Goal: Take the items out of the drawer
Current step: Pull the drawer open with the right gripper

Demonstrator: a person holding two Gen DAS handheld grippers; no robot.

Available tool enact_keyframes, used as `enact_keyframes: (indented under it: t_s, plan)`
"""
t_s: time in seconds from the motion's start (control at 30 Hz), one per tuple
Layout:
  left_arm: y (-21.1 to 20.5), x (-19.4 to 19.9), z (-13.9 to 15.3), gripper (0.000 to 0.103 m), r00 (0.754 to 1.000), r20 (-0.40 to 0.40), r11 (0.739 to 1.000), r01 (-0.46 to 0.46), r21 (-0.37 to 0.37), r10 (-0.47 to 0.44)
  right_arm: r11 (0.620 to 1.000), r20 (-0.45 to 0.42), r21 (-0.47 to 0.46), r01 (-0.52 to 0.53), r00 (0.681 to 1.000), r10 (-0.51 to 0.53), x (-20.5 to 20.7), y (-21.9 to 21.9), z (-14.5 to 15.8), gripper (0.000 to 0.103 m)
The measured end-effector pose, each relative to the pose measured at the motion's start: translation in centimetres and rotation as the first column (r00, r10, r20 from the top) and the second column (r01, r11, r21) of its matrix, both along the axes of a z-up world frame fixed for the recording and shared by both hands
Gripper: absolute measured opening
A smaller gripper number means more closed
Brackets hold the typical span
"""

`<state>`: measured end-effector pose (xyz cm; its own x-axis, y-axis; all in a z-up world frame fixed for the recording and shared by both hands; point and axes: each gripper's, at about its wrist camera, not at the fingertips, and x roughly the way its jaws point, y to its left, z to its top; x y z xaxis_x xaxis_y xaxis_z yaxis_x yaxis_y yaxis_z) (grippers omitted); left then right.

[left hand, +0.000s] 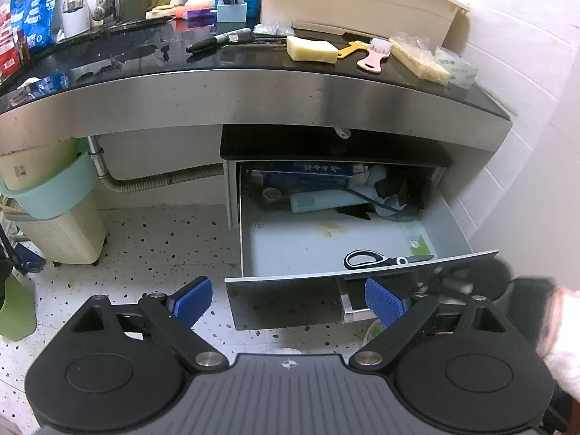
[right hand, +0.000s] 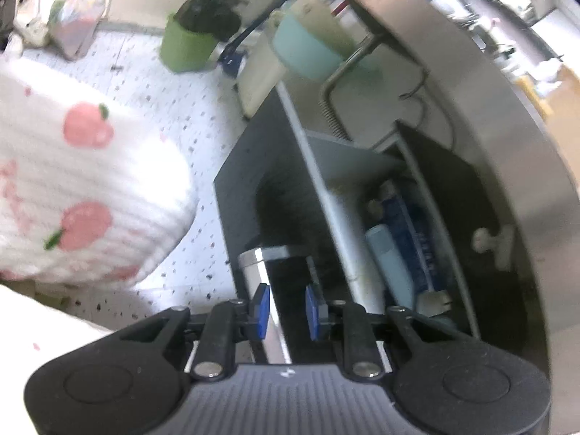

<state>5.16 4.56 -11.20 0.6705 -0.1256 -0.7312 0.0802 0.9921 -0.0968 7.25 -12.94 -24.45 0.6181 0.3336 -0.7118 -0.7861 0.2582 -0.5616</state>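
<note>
the drawer (left hand: 326,239) under the counter (left hand: 253,87) stands pulled out. black-handled scissors (left hand: 384,259) lie flat at its front edge; a pale blue tube (left hand: 326,201) and a dark blue box (left hand: 304,177) lie at the back. the right gripper (right hand: 286,311) straddles the chrome drawer handle (right hand: 261,275) on the dark front panel, blue pads close on either side; the blurred view does not settle whether they touch it. the left gripper (left hand: 290,301) hovers before the drawer front, fingers spread wide, holding nothing. on the counter rest a yellow sponge (left hand: 311,50), a pink brush (left hand: 375,56) and a black marker (left hand: 217,41).
</note>
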Motion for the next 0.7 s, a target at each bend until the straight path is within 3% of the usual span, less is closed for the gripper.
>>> enact_keyframes:
  t_s: [0.27,0.47,0.7]
  plan:
    - [0.0,-0.5,0.0,0.092,1.000,0.004,1.000,0.002,-0.009,-0.002,0.998,0.060,-0.058,0.007,0.998,-0.004,3.3,-0.8,2.7,0.022]
    - [0.5,-1.1,0.3,0.092,1.000,0.012,1.000,-0.006,-0.017,0.006,0.998,-0.067,-0.065,-0.018,0.998,0.013,6.7,-1.0,2.2,0.024]
    - [1.2,-1.5,0.5,0.092,1.000,0.014,0.999,-0.024,-0.022,0.024,0.992,-0.169,-0.115,-0.042,0.985,0.022,7.2,0.0,2.2,0.024]
